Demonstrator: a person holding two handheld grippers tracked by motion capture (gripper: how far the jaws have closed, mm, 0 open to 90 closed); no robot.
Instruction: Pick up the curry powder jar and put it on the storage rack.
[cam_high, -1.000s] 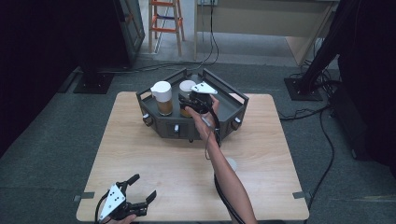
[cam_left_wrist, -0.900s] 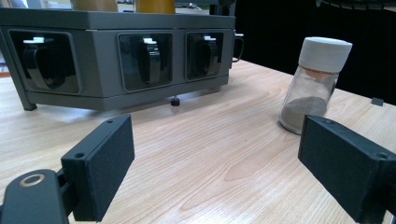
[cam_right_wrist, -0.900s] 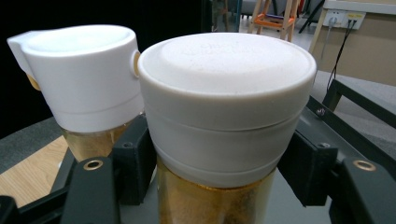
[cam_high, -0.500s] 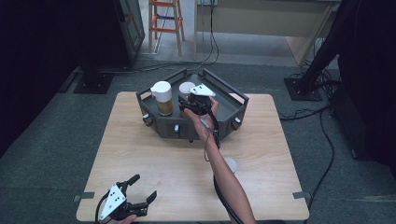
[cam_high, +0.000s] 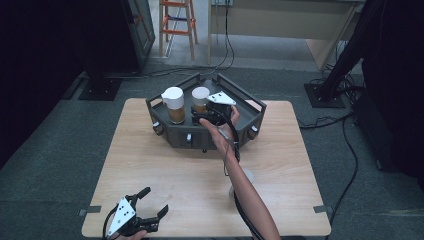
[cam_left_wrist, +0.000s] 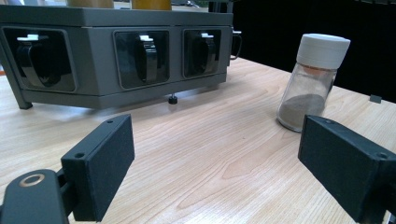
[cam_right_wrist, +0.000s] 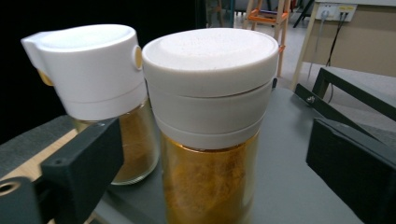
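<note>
High view: right tongs at the grey rack on the tabletop, beside the round-lidded spice jar just set in it, with the spout-lidded jar alongside; left tongs spread and idle near the tabletop's front edge. Right gripper view: jaws have just been opening and flank the round-lidded spice jar without pressing; a crooked withdrawal could likely clip it into the spout-lidded jar. Left gripper view: a third jar stands apart from the rack, exposed to a passing forearm.

Three spice jars: two at the right gripper, one beyond the left gripper. One grey rack.
</note>
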